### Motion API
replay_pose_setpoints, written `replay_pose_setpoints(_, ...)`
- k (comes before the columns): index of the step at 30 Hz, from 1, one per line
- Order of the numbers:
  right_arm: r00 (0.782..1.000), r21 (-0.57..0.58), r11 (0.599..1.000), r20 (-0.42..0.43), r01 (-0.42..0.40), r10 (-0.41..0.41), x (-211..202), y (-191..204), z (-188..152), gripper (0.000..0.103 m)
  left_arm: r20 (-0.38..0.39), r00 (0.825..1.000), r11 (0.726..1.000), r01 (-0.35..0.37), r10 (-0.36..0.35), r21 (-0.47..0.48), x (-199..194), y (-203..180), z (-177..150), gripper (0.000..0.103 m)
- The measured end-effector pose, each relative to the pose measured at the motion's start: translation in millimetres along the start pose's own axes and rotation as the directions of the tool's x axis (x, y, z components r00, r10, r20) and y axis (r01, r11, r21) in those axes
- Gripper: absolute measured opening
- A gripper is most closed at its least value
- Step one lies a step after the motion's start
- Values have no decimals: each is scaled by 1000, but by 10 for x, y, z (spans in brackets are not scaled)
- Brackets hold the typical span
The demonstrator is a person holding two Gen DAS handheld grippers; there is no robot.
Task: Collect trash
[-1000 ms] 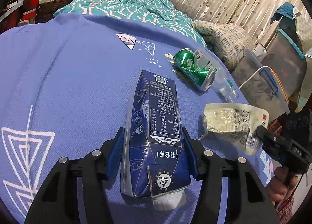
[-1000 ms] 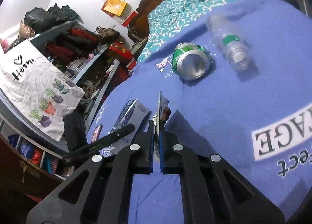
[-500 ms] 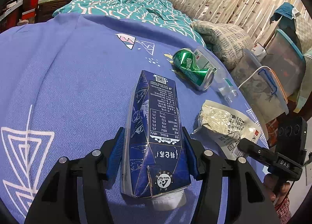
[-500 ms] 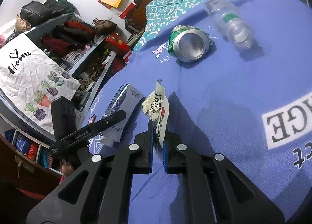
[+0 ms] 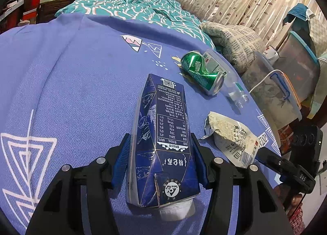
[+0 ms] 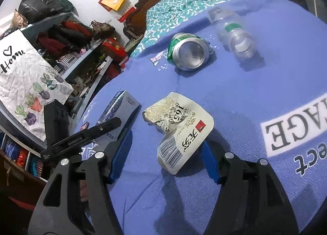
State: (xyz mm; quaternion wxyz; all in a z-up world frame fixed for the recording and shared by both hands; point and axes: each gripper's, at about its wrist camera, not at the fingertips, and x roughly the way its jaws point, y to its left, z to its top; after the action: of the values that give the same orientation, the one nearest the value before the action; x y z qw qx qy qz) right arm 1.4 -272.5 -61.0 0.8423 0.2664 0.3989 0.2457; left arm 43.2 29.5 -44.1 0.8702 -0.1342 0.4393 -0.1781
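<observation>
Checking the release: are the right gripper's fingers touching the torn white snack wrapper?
Apart. In the right wrist view the right gripper is opening, its blue fingers spread wide, and the torn white snack wrapper lies flat on the blue bedspread between them.

My navy carton (image 5: 163,143) lies flat; a torn white wrapper (image 5: 231,136) at its three o'clock, a dented green can (image 5: 201,72) and clear bottle (image 5: 229,79) at one o'clock.

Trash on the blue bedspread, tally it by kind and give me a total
Carton: 1
Can: 1
Bottle: 1
Wrapper: 1
Total: 4
</observation>
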Motion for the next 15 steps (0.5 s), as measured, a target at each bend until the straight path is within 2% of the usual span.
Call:
replay_pose_setpoints(6,999,1,1000,-36,-10,10,113,-3,11,65,0,1000,1000,0,0,0,-1,2,-1,53)
replay_pose_setpoints(9,998,-1,1000,-54,-23,22,191,20,45,57,1,1000,1000,2,-2,-2,-3,4,0,53)
replay_pose_setpoints(15,995,37,999,-91,-25,29,332,2,99,35,0,1000,1000,0,0,2,-10,6,-3,53)
